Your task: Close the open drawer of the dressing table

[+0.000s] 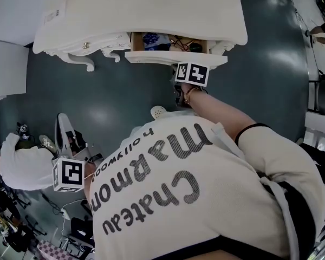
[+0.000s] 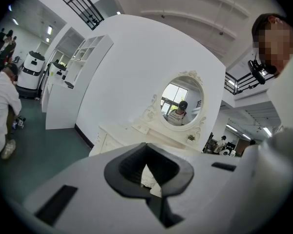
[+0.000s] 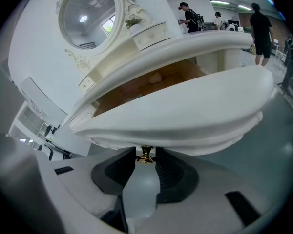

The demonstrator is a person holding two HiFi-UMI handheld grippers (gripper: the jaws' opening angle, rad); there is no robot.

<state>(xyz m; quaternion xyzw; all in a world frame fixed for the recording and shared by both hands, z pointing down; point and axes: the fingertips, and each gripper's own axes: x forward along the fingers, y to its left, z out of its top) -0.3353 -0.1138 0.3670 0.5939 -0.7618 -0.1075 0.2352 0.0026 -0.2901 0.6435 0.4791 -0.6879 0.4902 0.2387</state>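
Observation:
The white dressing table (image 1: 151,10) stands at the top of the head view, its drawer (image 1: 173,56) pulled out. The curved drawer front (image 3: 185,116) fills the right gripper view, with a small gold knob (image 3: 146,155) under its lower edge. My right gripper (image 3: 146,153) has that knob between its two dark pads, which sit against it on both sides. Its marker cube (image 1: 192,73) lies just below the drawer front. My left gripper (image 2: 146,146) is held back at my left side, shut and empty, pointing toward the table's round mirror (image 2: 182,104).
Inside the drawer lie a blue item (image 1: 151,38) and dark items (image 1: 187,45). A person in white (image 1: 21,167) crouches on the floor at the left amid cables and gear. A white shelf unit (image 2: 63,82) stands left of the table. Other people stand far behind (image 3: 260,28).

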